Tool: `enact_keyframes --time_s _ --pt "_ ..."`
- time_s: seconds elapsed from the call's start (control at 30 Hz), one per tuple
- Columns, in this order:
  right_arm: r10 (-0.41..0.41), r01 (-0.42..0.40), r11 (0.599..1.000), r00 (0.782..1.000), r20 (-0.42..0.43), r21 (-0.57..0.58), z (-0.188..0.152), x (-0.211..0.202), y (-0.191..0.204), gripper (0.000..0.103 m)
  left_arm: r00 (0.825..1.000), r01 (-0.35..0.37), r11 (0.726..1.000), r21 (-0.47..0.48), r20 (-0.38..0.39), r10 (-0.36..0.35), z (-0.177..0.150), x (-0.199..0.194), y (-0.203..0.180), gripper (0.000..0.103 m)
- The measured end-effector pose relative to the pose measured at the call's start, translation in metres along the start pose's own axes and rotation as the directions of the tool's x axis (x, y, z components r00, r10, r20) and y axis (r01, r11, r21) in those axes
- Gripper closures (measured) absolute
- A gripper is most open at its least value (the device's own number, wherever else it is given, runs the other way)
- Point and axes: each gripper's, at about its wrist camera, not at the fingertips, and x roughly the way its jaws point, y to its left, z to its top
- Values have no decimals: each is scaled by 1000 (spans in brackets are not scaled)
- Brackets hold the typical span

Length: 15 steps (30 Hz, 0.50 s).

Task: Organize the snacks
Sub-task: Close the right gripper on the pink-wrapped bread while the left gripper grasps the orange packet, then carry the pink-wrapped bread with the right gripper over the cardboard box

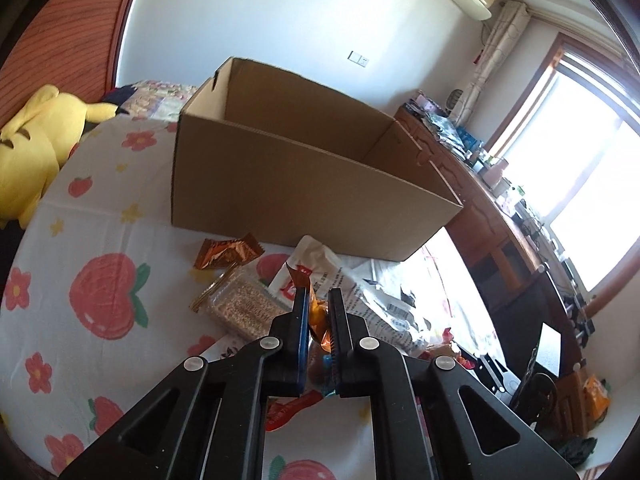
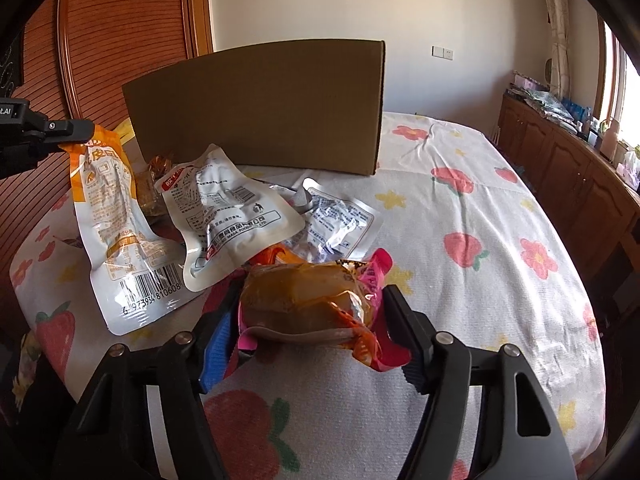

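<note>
Both grippers sit low over the snack pile, each with a packet between its fingers.

Nearest the right camera, the bread packet [image 2: 310, 300] lies at 6 o'clock between the right gripper [image 2: 310, 324] fingers; whether the pads press it I cannot tell. The left gripper [image 1: 318, 312] is pinched tight on the top edge of an orange-and-white pouch [image 2: 106, 208], which hangs from it, probably so it can swing clear of the pile. Other white pouches [image 2: 224, 216] overlap at the centre, on the flowered sheet [image 2: 480, 216]. The cardboard box [image 1: 312, 168] stands open-topped at 12 o'clock, its near wall the edge to clear. Open sheet lies toward 3 o'clock in the right view; the cabinet [image 2: 568, 168] runs beyond it.
</note>
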Motion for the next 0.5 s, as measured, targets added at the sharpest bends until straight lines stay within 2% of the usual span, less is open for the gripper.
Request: enact_keyframes --time_s 0.5 --pt "-51 52 999 997 59 -15 6 -33 -14 36 998 13 990 140 57 -21 14 -30 -47 97"
